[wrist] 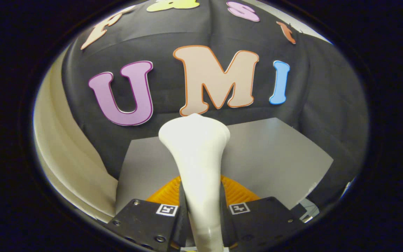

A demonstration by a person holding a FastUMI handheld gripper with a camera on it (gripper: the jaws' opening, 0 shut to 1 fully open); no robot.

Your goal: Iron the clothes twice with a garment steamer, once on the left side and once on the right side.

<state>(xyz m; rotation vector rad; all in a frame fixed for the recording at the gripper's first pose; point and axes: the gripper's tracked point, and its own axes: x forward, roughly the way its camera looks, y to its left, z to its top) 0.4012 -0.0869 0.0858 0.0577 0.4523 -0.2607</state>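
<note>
A white garment steamer (194, 147) stands upright between my fingers. Its slim handle runs down between them and its wide, flared head rises just ahead of them. My gripper (201, 196) is shut on the handle, with a finger pressing on each side. The steamer is held above a flat grey tabletop (275, 154), and its head reaches up in front of the black cloth wall.
The grey tabletop stretches ahead and to the right, ending at the black cloth wall (320, 105). A cream curved panel (65, 150) runs along the left side. Some small pale things lie past the table's right corner (310, 210).
</note>
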